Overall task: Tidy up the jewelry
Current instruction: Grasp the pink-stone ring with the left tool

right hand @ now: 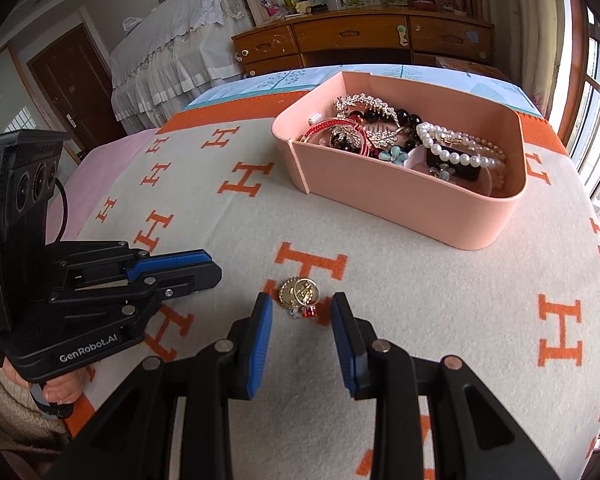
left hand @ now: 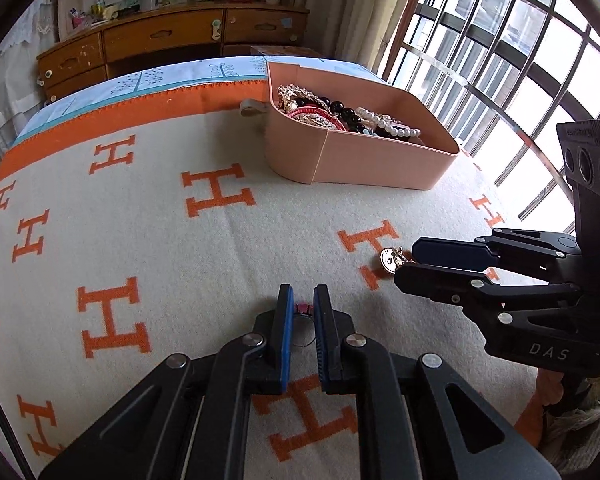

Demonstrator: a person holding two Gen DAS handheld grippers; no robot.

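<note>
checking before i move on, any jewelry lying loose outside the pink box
Yes, two pieces. A gold coin-shaped brooch lies on the blanket ahead of the open right tongs, not in the pink box. A small ring with a pink stone is clamped in the left tongs.

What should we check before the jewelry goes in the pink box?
1. Left gripper shut on the ring: ok.
2. Ring lifted off the blanket: cannot tell.
3. Right gripper around the gold brooch: ok, though its fingers are open and not pressing.
4. Pink box open on top: ok.
5. Room in the box: ok, though it is crowded with beads and pearls.
</note>
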